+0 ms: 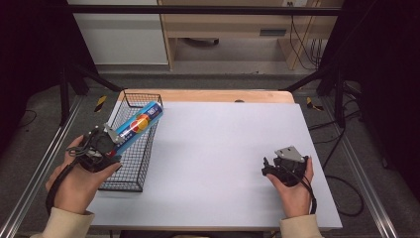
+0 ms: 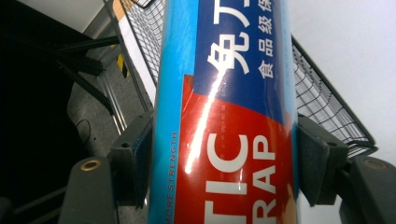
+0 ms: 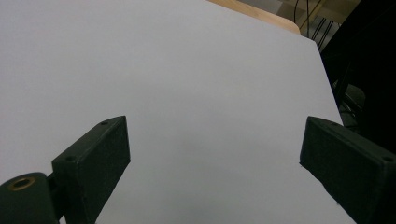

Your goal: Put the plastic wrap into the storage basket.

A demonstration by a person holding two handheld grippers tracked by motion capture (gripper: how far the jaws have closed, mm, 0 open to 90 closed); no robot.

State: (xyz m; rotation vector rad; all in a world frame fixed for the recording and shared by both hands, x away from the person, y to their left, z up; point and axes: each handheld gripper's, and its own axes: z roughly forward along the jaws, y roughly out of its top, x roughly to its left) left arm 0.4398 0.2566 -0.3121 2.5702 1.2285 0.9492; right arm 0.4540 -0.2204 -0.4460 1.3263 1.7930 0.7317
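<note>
A long blue box of plastic wrap (image 1: 139,124) with a red and orange label slants over the black wire basket (image 1: 143,163) at the table's left. My left gripper (image 1: 115,144) is shut on its lower end. In the left gripper view the box (image 2: 229,116) stands between both pads (image 2: 135,158), which press its sides, and the basket's mesh (image 2: 322,102) lies behind it. My right gripper (image 1: 266,167) rests low over the grey table top at the right, held in a hand. Its jaws stand wide apart in the right gripper view (image 3: 215,158) with nothing between them.
The grey mat (image 1: 223,148) covers a wooden table whose far edge (image 1: 208,95) shows behind it. Metal rails (image 1: 29,183) run along both sides of the table. A dark frame and shelving stand beyond the far edge.
</note>
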